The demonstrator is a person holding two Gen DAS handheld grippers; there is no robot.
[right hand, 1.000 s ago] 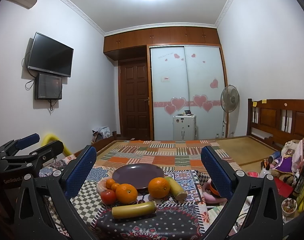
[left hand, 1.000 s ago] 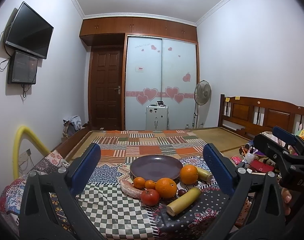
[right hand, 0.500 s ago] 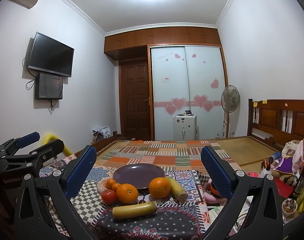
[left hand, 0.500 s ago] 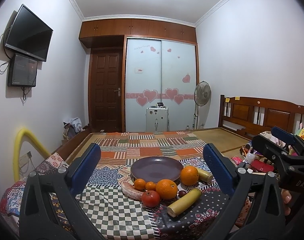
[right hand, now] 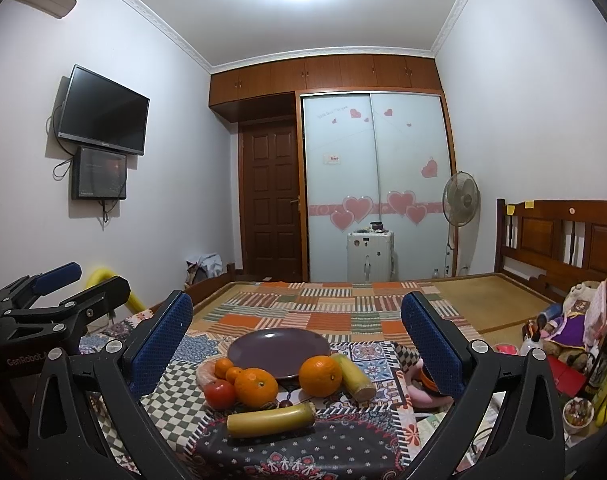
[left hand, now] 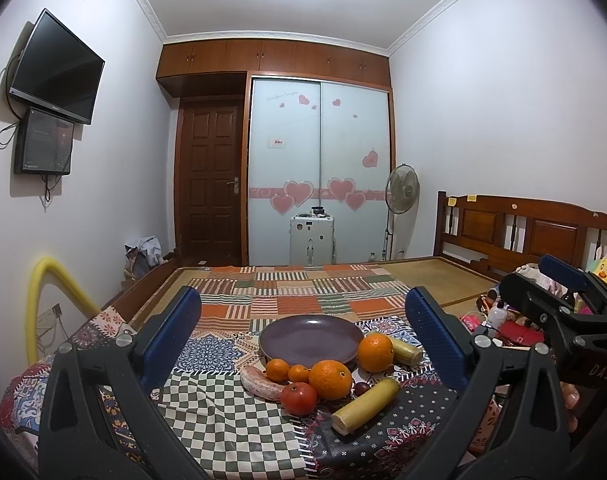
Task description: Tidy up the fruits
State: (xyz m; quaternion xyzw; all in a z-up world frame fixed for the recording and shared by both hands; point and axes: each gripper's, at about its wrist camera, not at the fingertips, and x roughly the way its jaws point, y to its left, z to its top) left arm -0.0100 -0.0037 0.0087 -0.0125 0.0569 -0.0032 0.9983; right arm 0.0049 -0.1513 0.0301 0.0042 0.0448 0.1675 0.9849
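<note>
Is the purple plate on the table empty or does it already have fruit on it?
Empty. The purple plate shows only its bare surface; the oranges and other fruit lie on the cloth beside it.

Empty purple plate (left hand: 310, 338) on patterned cloth; just before it, clustered: two large oranges (left hand: 330, 379), two small mandarins (left hand: 277, 370), red tomato (left hand: 299, 398), pink sausage-like piece (left hand: 259, 384), two yellow cylindrical pieces (left hand: 365, 405) lying flat.

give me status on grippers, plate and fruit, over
Left gripper open, empty; right gripper open, empty. Purple plate bare, fruit on cloth beside it. Nothing between grippers and fruit.
</note>
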